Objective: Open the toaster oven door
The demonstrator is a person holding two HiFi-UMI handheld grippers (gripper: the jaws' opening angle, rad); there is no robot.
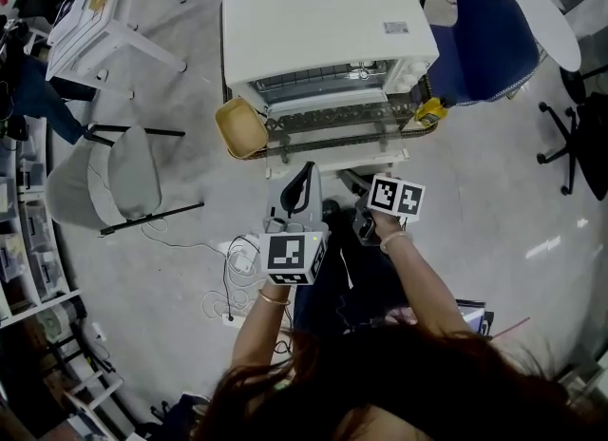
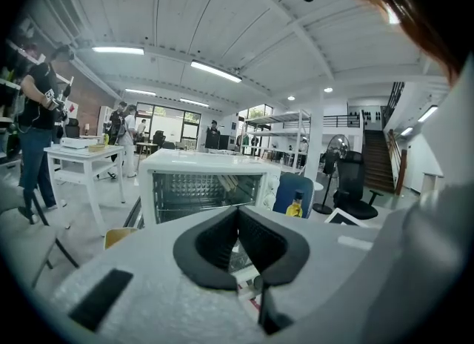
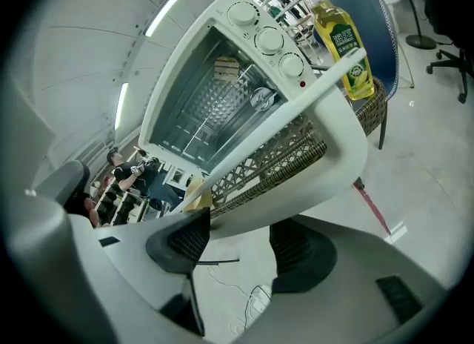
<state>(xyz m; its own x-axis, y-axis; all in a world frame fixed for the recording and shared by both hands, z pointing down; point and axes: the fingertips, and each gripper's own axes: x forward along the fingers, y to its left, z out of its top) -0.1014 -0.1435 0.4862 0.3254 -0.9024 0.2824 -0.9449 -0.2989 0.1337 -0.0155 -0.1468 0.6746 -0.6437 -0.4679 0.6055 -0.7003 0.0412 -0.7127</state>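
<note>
Toaster oven door down toward person, long axis crosswise; left hand-held gripper together, right hand-held gripper apart.

readable text: none | bottle label: blurred | sticker on toaster oven: too small

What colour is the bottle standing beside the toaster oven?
Yellow, with a green-and-white label; the bottle shows best in the right gripper view.

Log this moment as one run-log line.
toaster oven door: open | left gripper: shut, empty | right gripper: open, empty | task: appears done
</note>
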